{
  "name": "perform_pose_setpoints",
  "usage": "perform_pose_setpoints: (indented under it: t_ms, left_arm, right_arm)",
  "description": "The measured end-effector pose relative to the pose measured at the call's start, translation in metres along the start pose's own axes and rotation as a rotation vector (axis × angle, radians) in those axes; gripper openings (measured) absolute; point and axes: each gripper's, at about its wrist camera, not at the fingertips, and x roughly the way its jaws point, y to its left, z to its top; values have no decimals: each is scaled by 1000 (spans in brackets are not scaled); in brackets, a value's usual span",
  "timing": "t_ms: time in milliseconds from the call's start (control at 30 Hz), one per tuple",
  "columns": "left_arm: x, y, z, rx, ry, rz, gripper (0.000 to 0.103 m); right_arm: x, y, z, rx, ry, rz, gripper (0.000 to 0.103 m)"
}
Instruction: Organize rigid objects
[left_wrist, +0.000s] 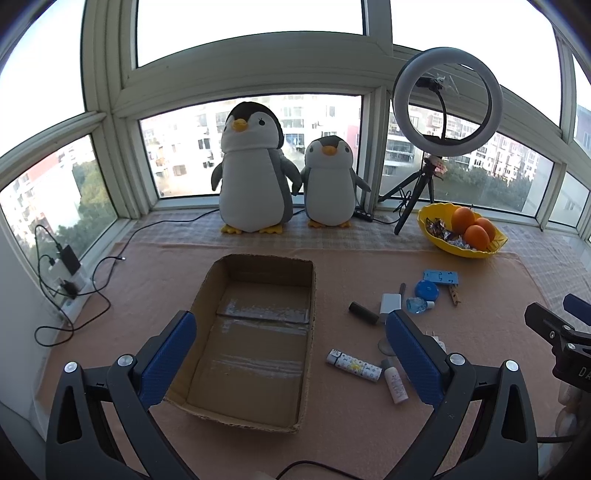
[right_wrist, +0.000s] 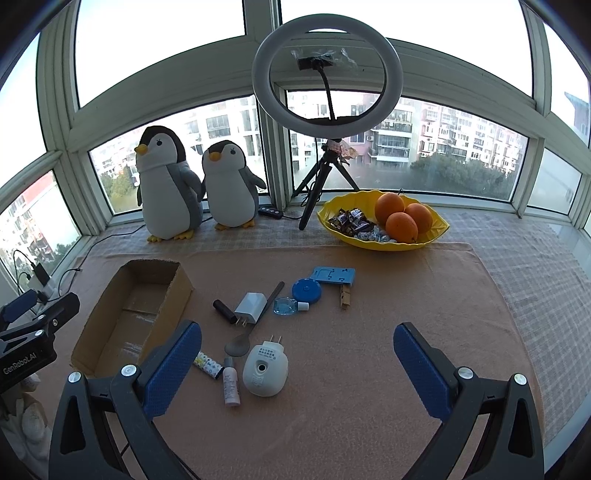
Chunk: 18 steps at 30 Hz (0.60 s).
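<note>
An empty cardboard box (left_wrist: 207, 295) (right_wrist: 110, 314) lies on the pink cloth. To its right lie several small items: a white plug-in device (right_wrist: 265, 369), a pink bottle (right_wrist: 230, 384) (left_wrist: 394, 384), a patterned tube (left_wrist: 354, 364) (right_wrist: 207, 364), a spoon (right_wrist: 240, 341), a white charger (right_wrist: 250, 307) (left_wrist: 390, 303), a black cylinder (right_wrist: 224, 311) (left_wrist: 364, 312), a blue round case (right_wrist: 306, 291) (left_wrist: 427, 290), a blue card (right_wrist: 334, 276) and a clothespin (right_wrist: 345, 298). My left gripper (left_wrist: 291, 354) hangs open over the box. My right gripper (right_wrist: 297, 363) stands open above the white device.
A yellow bowl (right_wrist: 436, 230) (left_wrist: 424, 218) of oranges and sweets sits at the back right. A ring light on a tripod (right_wrist: 327, 70) and two plush penguins (left_wrist: 253, 173) stand by the window. Cables and a charger (left_wrist: 66, 273) lie at the left edge.
</note>
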Motion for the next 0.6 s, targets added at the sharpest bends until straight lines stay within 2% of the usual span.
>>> perform_pose_setpoints:
  t_ms: [600]
  left_arm:
    - [1,1,-1,-3,2,-6,102]
  right_arm:
    - [2,1,-1,5,13,0,103]
